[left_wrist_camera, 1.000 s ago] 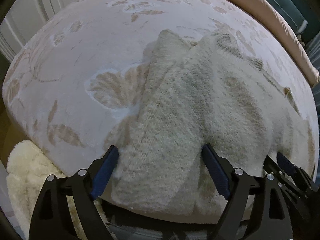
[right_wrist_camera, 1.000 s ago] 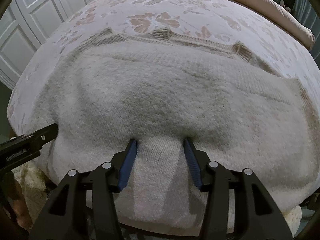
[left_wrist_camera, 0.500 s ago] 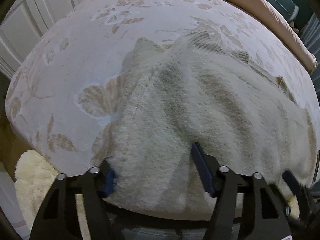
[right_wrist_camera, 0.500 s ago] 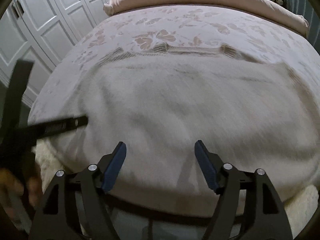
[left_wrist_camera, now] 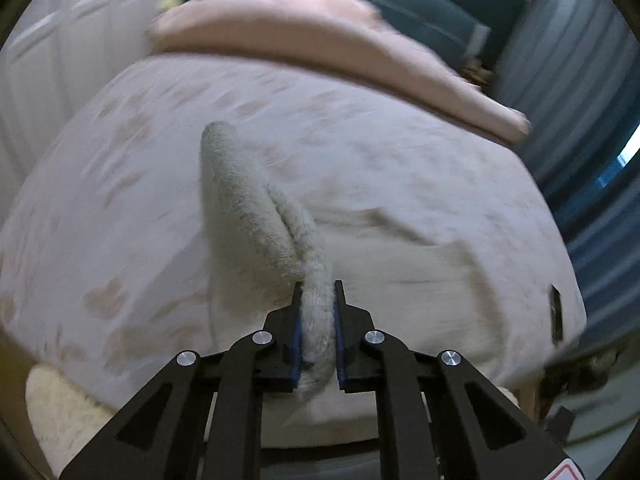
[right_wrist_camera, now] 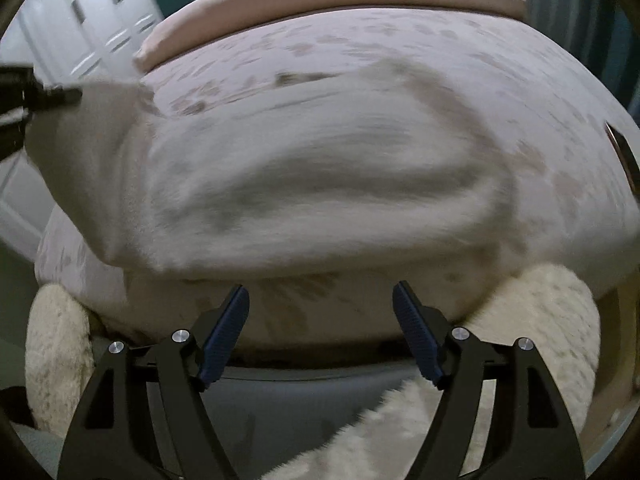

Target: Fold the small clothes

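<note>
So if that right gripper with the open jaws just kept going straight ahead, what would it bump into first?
Most likely the near edge of the bed, just ahead between its jaws. The right gripper holds nothing. The grey knitted garment lies higher, on top of the bed. Blur makes depth uncertain.

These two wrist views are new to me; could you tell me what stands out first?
In the left wrist view, the left gripper has its jaws clamped on a raised fold of the cream knit garment. In the right wrist view, the right gripper hangs open before the bed.

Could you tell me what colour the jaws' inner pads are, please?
Blue pads, clearest in the right wrist view.
</note>
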